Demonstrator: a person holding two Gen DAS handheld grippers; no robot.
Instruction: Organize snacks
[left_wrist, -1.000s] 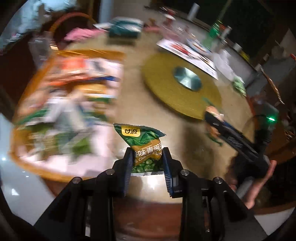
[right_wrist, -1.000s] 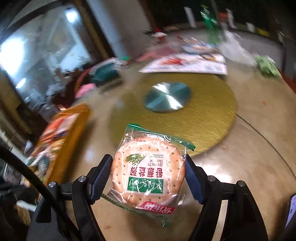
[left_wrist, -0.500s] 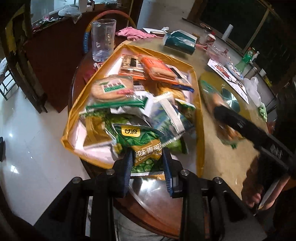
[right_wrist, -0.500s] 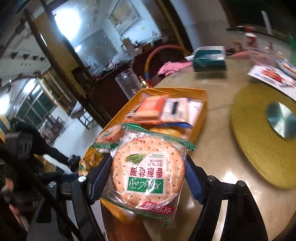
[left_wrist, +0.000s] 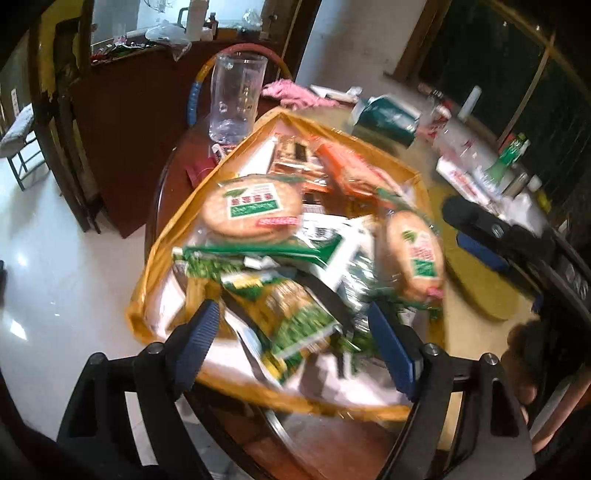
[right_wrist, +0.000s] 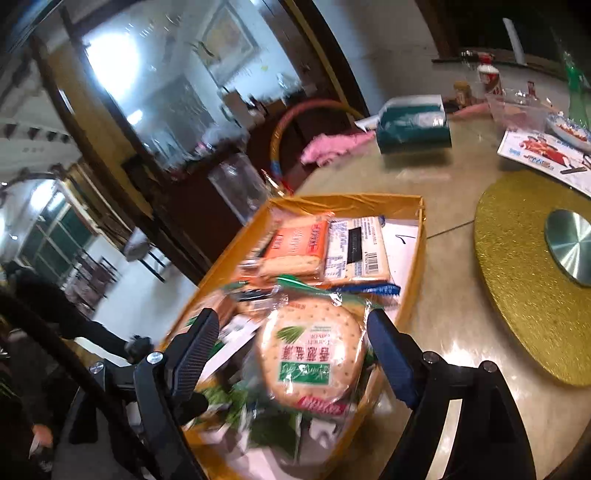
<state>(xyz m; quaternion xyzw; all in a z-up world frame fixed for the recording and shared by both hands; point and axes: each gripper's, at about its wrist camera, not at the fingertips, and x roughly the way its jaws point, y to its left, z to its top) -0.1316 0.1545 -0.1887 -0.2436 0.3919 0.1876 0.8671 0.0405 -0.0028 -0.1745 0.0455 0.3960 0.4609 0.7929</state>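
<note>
Two tools hover over the yellow tray (left_wrist: 155, 258), both spread wide and holding nothing. The left tool (left_wrist: 295, 339) hangs above a green pea packet (left_wrist: 291, 314) lying loose at the near end of the tray. The right tool (right_wrist: 291, 350) has its fingers parted either side of a round cracker pack (right_wrist: 314, 358), which appears to lie free on the tray's heap; contact with the pads cannot be confirmed.

Progress, as a judgement: most snacks appear to be gathered. The tray also holds a second round cracker pack (left_wrist: 251, 210) toward its middle, and an orange biscuit pack (right_wrist: 299, 243) beside a white barcode pack (right_wrist: 358, 247) at its far end. No loose snacks show on the bench (right_wrist: 443, 206) near the tray, though only part of the bench is in view. What remains is probably tidying the heap.

Legible writing: the cracker pack reads "french flavor" and "soda", with Chinese characters and a red brand strip too blurred to read. The pea packet's print is smeared by motion.
</note>
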